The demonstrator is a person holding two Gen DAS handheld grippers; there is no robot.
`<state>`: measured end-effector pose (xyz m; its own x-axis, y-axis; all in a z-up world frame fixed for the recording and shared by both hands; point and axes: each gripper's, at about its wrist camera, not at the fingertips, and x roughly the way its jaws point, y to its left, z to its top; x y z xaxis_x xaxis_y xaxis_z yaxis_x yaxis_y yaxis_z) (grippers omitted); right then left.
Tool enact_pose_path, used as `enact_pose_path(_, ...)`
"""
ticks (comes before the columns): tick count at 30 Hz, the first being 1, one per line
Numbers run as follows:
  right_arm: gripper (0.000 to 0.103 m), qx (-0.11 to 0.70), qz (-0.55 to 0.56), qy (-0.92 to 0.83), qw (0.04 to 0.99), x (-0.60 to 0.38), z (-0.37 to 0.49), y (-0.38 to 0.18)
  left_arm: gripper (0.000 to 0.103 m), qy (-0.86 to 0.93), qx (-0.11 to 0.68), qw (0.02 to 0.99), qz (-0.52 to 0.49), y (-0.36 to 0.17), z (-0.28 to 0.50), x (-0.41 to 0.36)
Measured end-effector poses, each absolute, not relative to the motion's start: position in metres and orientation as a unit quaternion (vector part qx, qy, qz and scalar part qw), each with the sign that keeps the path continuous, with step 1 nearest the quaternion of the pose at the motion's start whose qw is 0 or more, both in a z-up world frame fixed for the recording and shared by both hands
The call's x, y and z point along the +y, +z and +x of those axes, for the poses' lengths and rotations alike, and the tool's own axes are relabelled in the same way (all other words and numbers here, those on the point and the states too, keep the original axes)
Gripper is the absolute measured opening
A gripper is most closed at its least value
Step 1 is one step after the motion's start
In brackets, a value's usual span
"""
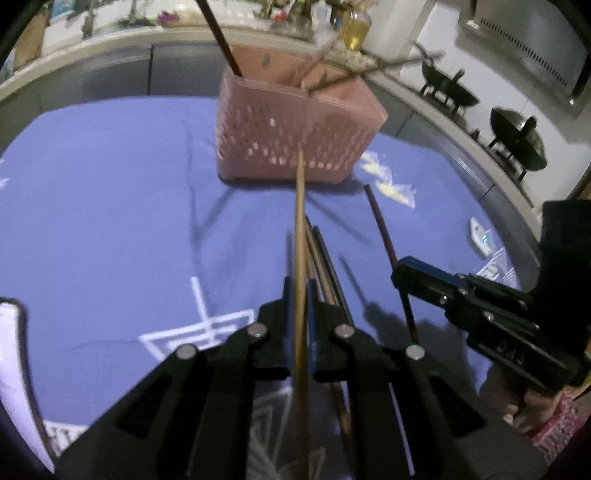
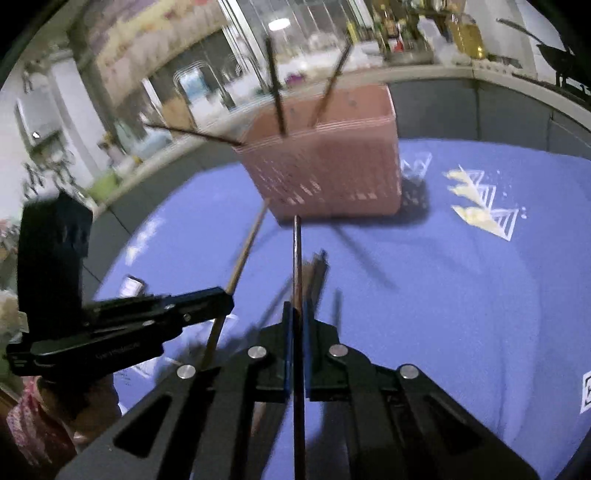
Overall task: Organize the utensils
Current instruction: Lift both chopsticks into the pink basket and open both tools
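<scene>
A pink perforated basket (image 1: 295, 129) stands on the blue cloth (image 1: 110, 203) with several chopsticks leaning out of it; it also shows in the right wrist view (image 2: 332, 166). My left gripper (image 1: 300, 291) is shut on a light wooden chopstick (image 1: 300, 221) that points toward the basket. My right gripper (image 2: 298, 314) is shut on a dark chopstick (image 2: 296, 251), also pointing at the basket. The right gripper shows at the right of the left wrist view (image 1: 399, 271), holding its dark chopstick (image 1: 380, 225). The left gripper shows at the left of the right wrist view (image 2: 227, 301). Several loose chopsticks (image 1: 325, 266) lie on the cloth below.
A grey counter edge (image 1: 480, 177) curves around the cloth. Two dark woks (image 1: 517, 136) sit on stands at the right. Bottles and clutter (image 1: 354, 26) line the back counter. A white object (image 1: 11, 350) lies at the left edge.
</scene>
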<state>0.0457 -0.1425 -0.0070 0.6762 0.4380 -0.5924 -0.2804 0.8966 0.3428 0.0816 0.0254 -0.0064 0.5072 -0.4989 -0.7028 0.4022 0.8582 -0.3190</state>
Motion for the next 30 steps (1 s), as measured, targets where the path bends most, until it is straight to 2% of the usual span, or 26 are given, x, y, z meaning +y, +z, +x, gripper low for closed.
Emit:
enact_pose_path(8, 0.005, 0.265, 0.127, 0.224, 0.929, -0.142, 0.038, 0.041, 0.006, -0.259, 0.34, 0.901, -0.075, 0.048, 0.066, 0.045)
enact_pose_path(22, 0.005, 0.213, 0.154, 0.255, 0.931, -0.135, 0.078, 0.112, 0.006, -0.269, 0.284, 0.913, -0.113, 0.119, 0.107, 0.08)
enact_pose_path(30, 0.005, 0.166, 0.145, 0.245, 0.944, -0.131, 0.107, 0.158, 0.006, -0.272, 0.245, 0.925, -0.103, 0.166, 0.137, 0.076)
